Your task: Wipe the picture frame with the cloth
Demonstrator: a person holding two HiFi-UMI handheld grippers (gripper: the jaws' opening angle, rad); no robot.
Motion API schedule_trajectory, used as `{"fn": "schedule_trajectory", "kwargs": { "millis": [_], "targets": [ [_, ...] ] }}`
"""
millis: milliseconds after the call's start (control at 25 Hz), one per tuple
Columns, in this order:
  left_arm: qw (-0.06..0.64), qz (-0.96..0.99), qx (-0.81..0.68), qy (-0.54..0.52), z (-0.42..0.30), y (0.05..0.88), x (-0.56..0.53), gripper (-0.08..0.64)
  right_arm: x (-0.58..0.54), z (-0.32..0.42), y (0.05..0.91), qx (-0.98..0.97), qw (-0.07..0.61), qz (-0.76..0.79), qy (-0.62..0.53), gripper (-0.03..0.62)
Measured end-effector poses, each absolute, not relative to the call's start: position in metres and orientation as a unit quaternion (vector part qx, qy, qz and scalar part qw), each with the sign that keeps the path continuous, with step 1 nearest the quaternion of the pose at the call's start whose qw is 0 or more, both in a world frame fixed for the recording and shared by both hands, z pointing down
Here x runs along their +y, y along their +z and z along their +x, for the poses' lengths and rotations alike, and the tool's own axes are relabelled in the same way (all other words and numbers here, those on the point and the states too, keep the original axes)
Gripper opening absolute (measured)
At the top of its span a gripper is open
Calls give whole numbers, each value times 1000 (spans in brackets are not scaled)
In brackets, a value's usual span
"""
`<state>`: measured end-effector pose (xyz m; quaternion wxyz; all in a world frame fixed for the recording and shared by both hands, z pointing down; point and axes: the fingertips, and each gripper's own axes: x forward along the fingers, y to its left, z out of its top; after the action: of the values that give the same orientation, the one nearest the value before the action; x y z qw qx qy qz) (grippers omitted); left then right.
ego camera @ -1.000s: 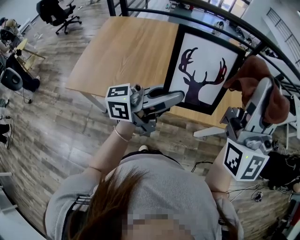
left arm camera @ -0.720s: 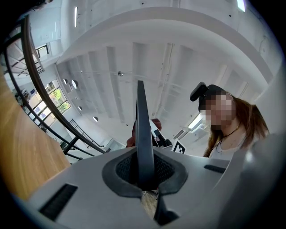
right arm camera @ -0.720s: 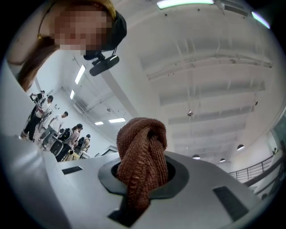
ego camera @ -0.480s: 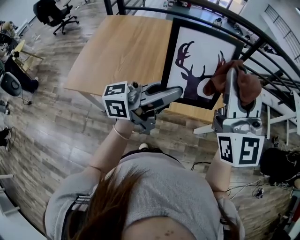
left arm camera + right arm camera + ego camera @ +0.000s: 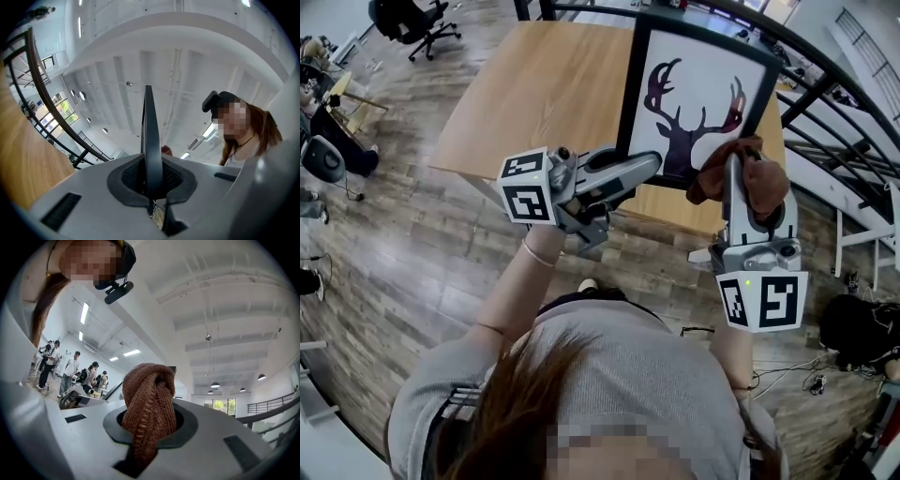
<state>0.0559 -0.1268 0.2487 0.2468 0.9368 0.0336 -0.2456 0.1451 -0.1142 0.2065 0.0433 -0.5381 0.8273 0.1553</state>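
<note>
At left claw, picture frame upright, portrait

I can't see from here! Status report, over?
Left claw shut on picture frame edge. Right claw shut on cloth, by frame's lower corner; contact unclear. Nothing blocking.

Site is looking like an open-plan office or lab hall: a swivel chair is standing on wood-plank floor, a wooden table is sitting beside a black railing, strip lights are glowing under a high white ceiling, and people are standing grouped in the background.
</note>
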Motion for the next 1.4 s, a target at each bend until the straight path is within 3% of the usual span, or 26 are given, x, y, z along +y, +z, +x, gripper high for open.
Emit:
{"fn": "schedule_trajectory", "kwargs": {
  "millis": [960,1400],
  "targets": [
    [294,922,6,-251,60,267,-139,28,-104,130,273,852,-28,-514,95,74],
    [414,878,-33,-236,50,350,-177,28,-121,129,296,864,-14,-499,59,74]
  ]
}}
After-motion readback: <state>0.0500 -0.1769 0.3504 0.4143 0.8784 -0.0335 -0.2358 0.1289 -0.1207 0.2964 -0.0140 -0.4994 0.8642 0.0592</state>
